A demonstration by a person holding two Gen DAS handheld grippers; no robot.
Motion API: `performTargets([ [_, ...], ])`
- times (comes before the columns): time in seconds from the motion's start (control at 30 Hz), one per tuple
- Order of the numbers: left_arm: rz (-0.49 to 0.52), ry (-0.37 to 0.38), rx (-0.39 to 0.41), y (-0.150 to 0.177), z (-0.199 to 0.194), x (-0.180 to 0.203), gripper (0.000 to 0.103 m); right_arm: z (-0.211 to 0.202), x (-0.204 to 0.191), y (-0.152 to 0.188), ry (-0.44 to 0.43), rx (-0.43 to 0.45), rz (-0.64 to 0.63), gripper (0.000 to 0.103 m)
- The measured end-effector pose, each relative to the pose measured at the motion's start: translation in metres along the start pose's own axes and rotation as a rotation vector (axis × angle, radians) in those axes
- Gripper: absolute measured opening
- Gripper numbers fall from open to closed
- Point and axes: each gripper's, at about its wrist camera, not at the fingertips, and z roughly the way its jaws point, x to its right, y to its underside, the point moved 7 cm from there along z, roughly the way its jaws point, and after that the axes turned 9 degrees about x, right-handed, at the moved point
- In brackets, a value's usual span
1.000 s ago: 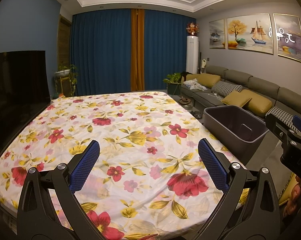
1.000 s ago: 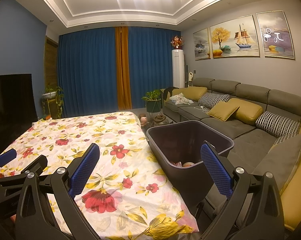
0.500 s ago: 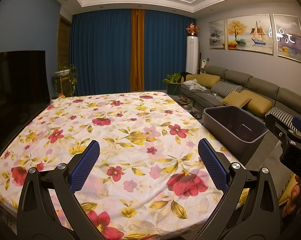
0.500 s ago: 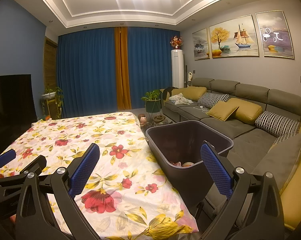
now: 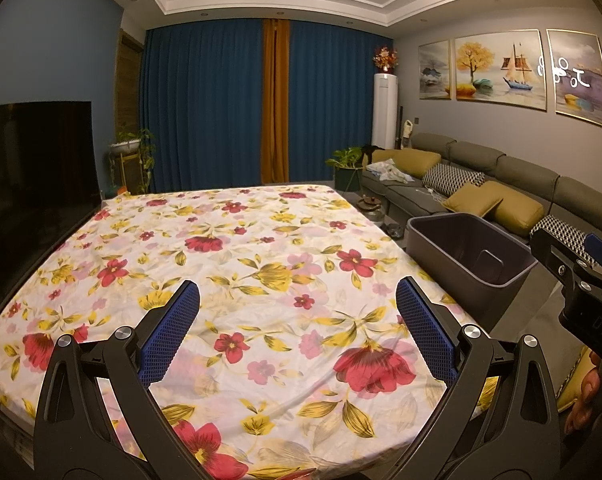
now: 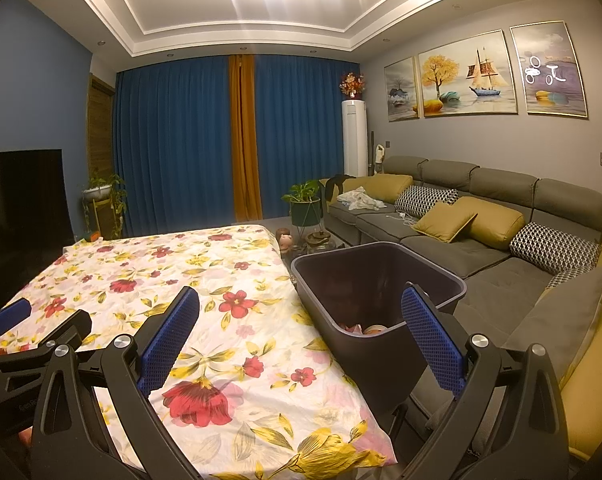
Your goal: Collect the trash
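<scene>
both grippers, left gripper (image 5: 297, 332) and right gripper (image 6: 301, 338), hang with fingers spread wide, holding nothing, over the flowery bench (image 5: 261, 264) beside the bin (image 6: 377, 284).

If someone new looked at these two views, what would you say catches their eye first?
Probably the floral cloth spread over the table, filling the foreground of both views. Next, the dark bin beside the table's right edge, in front of the sofa, with a few scraps at its bottom. Both the left gripper and right gripper are open, holding nothing.

The right gripper (image 6: 301, 328) drifted very slightly, so the bin (image 6: 381, 280) edged left in its view. Nothing else moved.
</scene>
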Motion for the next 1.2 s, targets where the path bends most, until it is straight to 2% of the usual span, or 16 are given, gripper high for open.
performTargets([
  [0.2, 0.01, 0.012, 0.015, -0.0023, -0.0031, 0.0019, 0.096, 0.0, -0.0009, 0.0001, 0.003, -0.002, 0.0, 0.097],
  [0.47, 0.035, 0.031, 0.021, -0.0015, -0.0045, 0.0061, 0.08, 0.0001, 0.0003, 0.0002, 0.004, -0.003, 0.001, 0.097],
  [1.2, 0.028, 0.02, 0.021, -0.0009, -0.0056, 0.0031, 0.08, -0.0011, -0.0023, 0.0033, 0.011, -0.004, 0.008, 0.097],
])
